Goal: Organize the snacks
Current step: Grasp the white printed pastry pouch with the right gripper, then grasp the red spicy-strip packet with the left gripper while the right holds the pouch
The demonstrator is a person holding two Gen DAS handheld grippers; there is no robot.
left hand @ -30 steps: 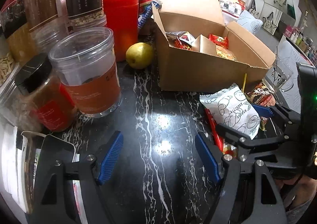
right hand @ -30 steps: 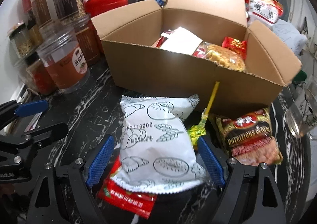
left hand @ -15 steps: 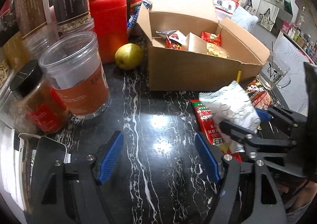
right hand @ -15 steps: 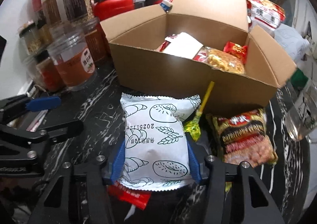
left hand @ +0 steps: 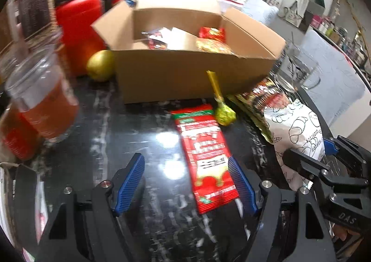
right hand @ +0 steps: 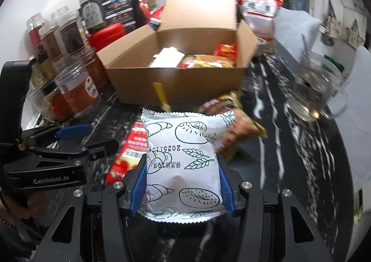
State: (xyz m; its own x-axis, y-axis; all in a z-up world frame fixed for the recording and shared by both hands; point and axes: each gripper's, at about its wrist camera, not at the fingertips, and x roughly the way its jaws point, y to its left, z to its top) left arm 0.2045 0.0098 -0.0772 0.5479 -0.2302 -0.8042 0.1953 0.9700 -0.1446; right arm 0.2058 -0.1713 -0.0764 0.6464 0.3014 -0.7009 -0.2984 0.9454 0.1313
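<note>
My right gripper (right hand: 182,189) is shut on a white bread packet (right hand: 183,160) printed with pastry drawings, held off the black marble counter; the same white packet (left hand: 299,132) shows at the right of the left wrist view. My left gripper (left hand: 185,184) stands open low over the counter, with a long red snack packet (left hand: 205,157) lying between its fingers, close to the right pad. An open cardboard box (left hand: 185,76) holding several snacks stands behind. A gold-wrapped lollipop (left hand: 223,113) and a dark peanut packet (left hand: 262,99) lie in front of the box.
Clear jars (right hand: 76,90) and a red canister (left hand: 78,30) crowd the left side. A yellow fruit (left hand: 100,65) sits by the box's left corner. A glass mug (right hand: 315,90) stands at the right on the counter. More snack bags (right hand: 259,9) lie behind the box.
The right gripper closed on the white bread packet and lifted it off the red packet. The left gripper moved right, so the red packet now lies between its fingers.
</note>
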